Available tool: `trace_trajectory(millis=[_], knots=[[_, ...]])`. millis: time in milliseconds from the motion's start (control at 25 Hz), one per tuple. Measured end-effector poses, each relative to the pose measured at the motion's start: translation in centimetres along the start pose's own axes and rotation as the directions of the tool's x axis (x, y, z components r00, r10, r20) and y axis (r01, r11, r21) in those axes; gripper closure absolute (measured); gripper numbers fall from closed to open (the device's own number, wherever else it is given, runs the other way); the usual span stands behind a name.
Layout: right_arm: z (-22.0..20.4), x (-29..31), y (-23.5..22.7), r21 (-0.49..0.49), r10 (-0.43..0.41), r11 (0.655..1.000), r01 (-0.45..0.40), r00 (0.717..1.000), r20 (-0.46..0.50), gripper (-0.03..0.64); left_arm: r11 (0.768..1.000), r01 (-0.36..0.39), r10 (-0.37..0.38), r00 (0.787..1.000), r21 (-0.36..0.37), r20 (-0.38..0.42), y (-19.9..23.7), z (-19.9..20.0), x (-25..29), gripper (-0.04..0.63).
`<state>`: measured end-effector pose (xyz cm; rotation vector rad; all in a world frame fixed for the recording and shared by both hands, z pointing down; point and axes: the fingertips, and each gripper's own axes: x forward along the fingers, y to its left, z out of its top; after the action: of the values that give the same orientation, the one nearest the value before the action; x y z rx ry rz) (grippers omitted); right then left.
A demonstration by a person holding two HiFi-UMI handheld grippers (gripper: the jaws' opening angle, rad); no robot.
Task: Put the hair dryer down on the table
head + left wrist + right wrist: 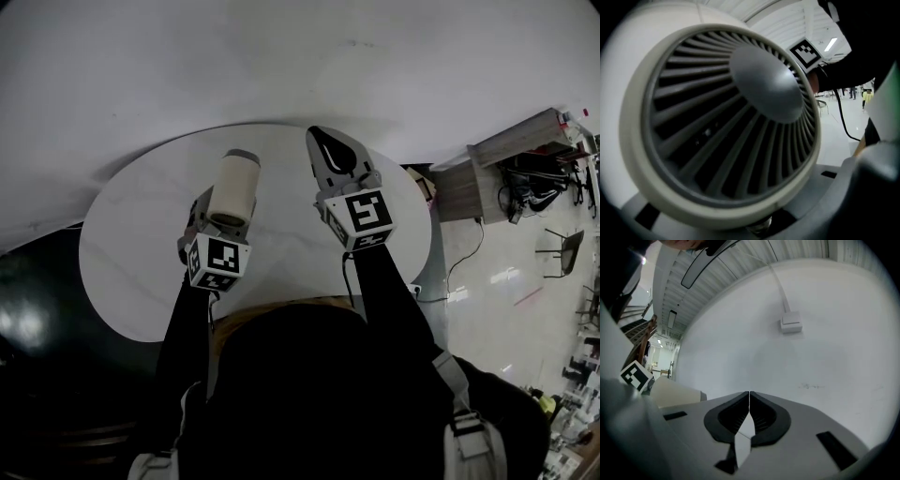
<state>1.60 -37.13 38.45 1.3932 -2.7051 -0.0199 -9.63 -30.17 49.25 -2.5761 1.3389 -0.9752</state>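
A cream hair dryer (232,187) with a grey nozzle end is held up above the round white table (122,244). My left gripper (204,217) is shut on it from below, where its handle is hidden. In the left gripper view the dryer's grey rear grille (740,117) fills nearly the whole frame and hides the jaws. To its right in the head view, my right gripper (321,133) points upward, shut and with nothing in it. Its dark pads (761,416) meet at the tips in the right gripper view, where the dryer's cream barrel (675,392) shows at the left.
A wooden desk (506,159) with cables stands at the right, and a dark chair (562,248) is on the pale floor beyond it. A cord runs across that floor. A white box (791,323) with a conduit is mounted on the wall ahead.
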Motion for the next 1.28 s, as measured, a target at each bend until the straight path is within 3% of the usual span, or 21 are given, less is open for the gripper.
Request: trace_trajectory(millis=[240,480,720,1000,1280], knots=[[-0.1,0.0,0.3,-0.004,0.010,1.000,-0.010,1.000,-0.004,0.589,0.985,0.084,-0.065,0.989,0.149,-0.130,-4.4,-3.5,1.5,0.396],[0.4,0.1,0.7,-0.018,0.024,1.000,-0.024,1.000,0.005,0.589,0.968,0.155,-0.107,0.966,0.198,-0.234,-7.2,-7.0,3.0,0.396],[0.2,0.0,0.6,-0.005,0.026,1.000,-0.026,1.000,0.003,0.589,0.934,0.235,-0.147,0.939,0.269,-0.311,-9.1,-10.1,3.1,0.396],[0.0,-0.1,0.0,0.036,0.021,0.999,-0.021,1.000,0.008,0.589,0.919,0.293,-0.168,0.897,0.265,-0.408,-10.5,-13.1,3.9,0.394],[-0.2,-0.2,-0.2,0.047,0.015,0.999,-0.015,1.000,0.005,0.589,0.910,0.361,-0.204,0.817,0.203,-0.539,-11.8,-16.3,4.1,0.388]])
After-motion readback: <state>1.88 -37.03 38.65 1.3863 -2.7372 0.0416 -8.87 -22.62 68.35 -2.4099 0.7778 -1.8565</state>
